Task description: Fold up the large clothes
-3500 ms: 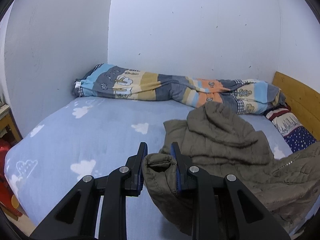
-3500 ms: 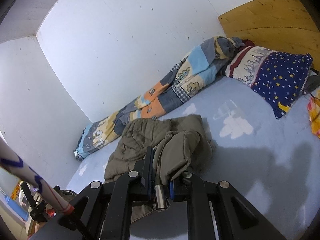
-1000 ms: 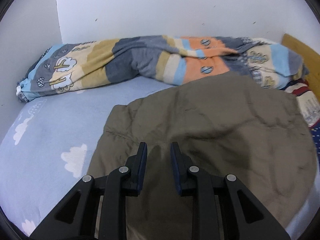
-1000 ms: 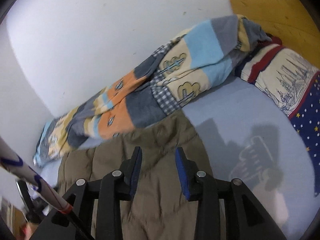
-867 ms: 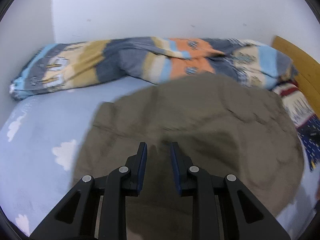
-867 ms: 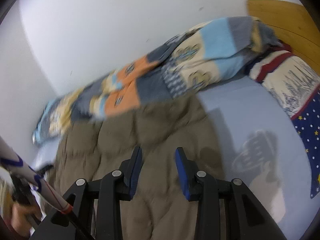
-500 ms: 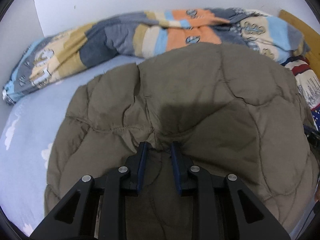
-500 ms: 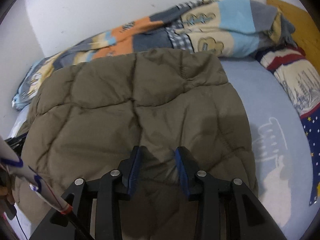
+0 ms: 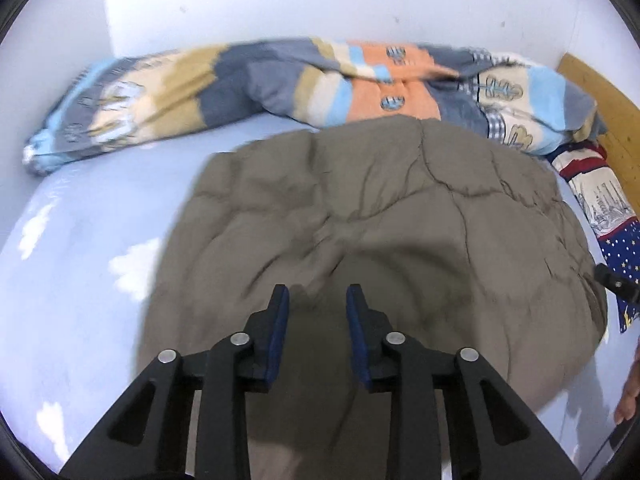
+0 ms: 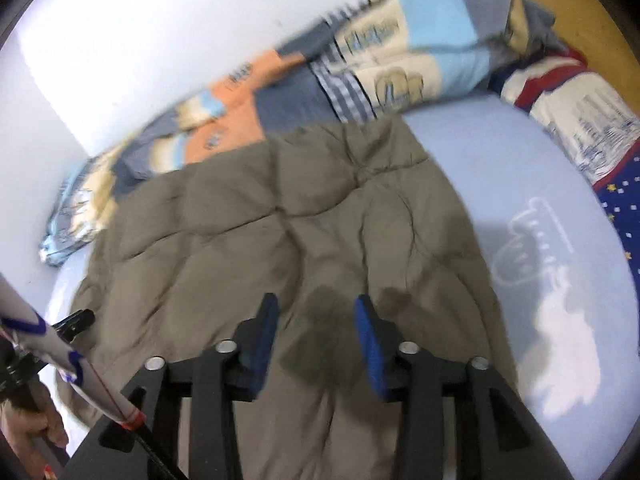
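Olive quilted jacket spread flat on blue bed sheet.
Left gripper and right gripper: jaws just opening, parted, empty above it.

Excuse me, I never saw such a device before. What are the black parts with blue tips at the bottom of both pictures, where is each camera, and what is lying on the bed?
There is no robot here. A person holds a two-finger gripper in each hand, and each has a wide-angle camera looking forward along its fingers. One picture comes from the left gripper, the other from the right gripper. The blue tips are their pads.

On the light blue bed sheet lies a padded olive jacket, spread out. Behind it, along the wall, is a rolled colourful quilt, and a pillow lies by the wooden headboard.

Both grippers' jaws have just been opening; they stand apart over the jacket and hold nothing.
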Demonstrator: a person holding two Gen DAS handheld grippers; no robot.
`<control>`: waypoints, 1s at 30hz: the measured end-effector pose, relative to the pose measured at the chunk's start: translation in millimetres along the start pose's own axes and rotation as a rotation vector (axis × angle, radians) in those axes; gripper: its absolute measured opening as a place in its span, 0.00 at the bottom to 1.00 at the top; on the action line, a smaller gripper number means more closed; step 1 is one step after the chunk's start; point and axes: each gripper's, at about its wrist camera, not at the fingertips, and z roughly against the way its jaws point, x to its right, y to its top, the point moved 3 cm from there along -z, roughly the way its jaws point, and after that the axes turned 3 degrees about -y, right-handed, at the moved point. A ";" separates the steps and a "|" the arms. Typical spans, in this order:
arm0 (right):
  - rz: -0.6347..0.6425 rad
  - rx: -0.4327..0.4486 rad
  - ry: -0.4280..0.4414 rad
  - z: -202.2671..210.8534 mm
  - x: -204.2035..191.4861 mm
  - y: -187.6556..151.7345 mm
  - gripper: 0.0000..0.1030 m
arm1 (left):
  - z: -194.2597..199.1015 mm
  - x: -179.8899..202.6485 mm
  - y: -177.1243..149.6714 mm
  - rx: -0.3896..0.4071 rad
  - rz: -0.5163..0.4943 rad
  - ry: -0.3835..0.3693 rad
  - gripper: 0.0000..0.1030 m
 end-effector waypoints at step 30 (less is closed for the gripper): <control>0.102 0.061 0.075 16.6 -64.5 -48.3 0.47 | 37.5 -47.4 -44.5 0.140 0.083 0.050 0.46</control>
